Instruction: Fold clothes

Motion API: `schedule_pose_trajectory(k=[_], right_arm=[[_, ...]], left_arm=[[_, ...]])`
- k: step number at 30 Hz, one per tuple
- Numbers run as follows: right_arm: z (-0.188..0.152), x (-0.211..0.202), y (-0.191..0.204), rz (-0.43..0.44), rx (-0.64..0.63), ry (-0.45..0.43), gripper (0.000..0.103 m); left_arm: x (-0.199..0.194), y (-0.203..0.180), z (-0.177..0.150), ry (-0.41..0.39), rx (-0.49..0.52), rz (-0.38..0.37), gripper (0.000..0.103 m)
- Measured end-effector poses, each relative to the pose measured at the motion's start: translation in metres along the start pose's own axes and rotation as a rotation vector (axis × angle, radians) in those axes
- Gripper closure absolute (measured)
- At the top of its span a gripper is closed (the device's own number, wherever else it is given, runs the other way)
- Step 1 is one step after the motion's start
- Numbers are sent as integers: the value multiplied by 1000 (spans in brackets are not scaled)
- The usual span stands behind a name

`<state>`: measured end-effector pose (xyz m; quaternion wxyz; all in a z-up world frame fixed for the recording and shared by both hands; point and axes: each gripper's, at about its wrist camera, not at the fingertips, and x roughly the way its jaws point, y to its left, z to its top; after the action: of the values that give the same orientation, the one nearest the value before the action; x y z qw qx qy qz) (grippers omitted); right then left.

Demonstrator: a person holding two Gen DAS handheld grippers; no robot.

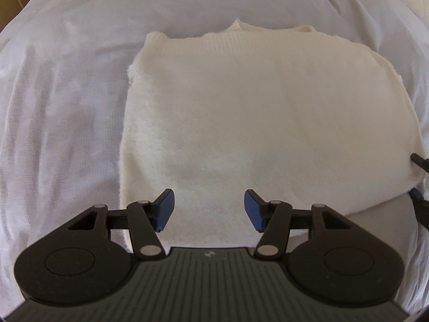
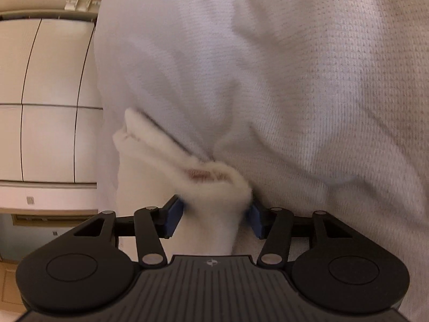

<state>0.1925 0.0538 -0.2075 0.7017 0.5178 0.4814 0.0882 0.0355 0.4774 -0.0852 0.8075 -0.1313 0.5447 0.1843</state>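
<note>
Nearest in the left wrist view we see the left gripper (image 1: 209,209) poised over the near edge of the cream sweater (image 1: 268,112), its blue pads (image 1: 165,206) apart with only the fluffy knit showing between them and nothing pinched; we judge that it hovers there either to pin that edge or to take it up as the second corner of a fold. In the right wrist view the right gripper (image 2: 215,216) has its pads pressed against both sides of a bunched thickness of the same sweater (image 2: 214,201), so we read its fingers as clamped on the fabric; a pinkish patch, perhaps a label, shows in the crease just beyond the pads, though it is too blurred to name. Farther out, the sweater lies flat and already roughly squared on the white bedsheet (image 1: 67,107), its ribbed hem turned toward the far side, and the right gripper's tip enters at its right edge (image 1: 419,161). Beyond the sheet, pale cabinet panels (image 2: 48,102) fill the background. Holding one side clamped while the other waits suggests a fold about to be lifted across
</note>
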Motion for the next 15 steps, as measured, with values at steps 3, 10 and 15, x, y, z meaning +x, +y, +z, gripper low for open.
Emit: schedule_pose_trajectory(k=[3,10,15], right_arm=[[-3,2,2,-13,-24,-1,49],[-1,9,16,17,-97,-43,74],[-9,-1,14,-1,-140,-49,64]], left_arm=[[1,-1,2,-1,4,-5,49],[3,-1,5,-2,15,-10,49],[3,1,6,0,-1,-17,50]])
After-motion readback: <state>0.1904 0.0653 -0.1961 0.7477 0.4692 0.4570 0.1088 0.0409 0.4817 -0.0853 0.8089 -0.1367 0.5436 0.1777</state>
